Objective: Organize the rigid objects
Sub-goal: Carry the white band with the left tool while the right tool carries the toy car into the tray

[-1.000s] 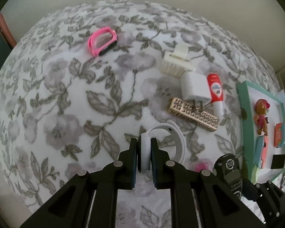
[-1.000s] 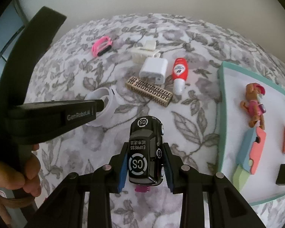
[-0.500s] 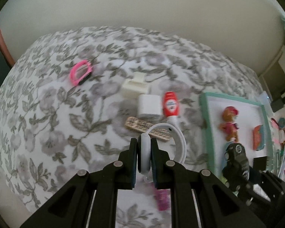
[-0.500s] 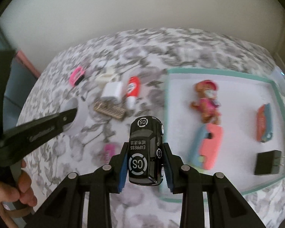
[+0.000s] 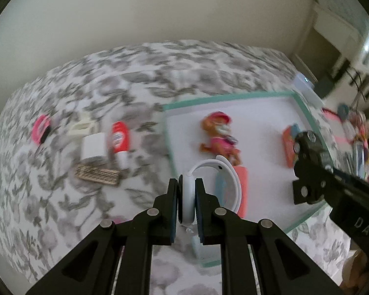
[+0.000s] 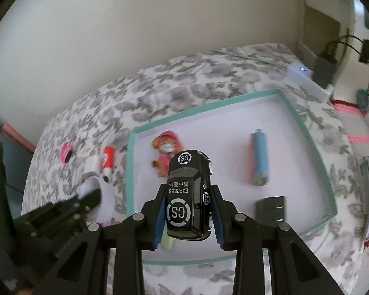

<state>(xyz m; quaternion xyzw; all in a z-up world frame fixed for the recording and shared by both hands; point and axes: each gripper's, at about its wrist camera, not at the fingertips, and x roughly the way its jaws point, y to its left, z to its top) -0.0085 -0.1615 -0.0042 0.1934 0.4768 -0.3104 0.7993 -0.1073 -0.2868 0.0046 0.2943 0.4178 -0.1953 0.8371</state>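
Pinching a white wristband (image 5: 210,172), the left gripper (image 5: 187,205) hangs over the teal-rimmed tray (image 5: 305,108). The right gripper (image 6: 188,211) clamps a black toy car (image 6: 188,196); only its view shows the tray's black charger (image 6: 270,207).

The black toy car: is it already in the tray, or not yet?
Not yet: the black toy car is clamped in the right gripper, above the tray.

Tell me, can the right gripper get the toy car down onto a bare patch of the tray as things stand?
Probably yes. The right gripper, shut on the toy car, hangs above the tray; bare white floor lies between the dog figure and the blue tube.
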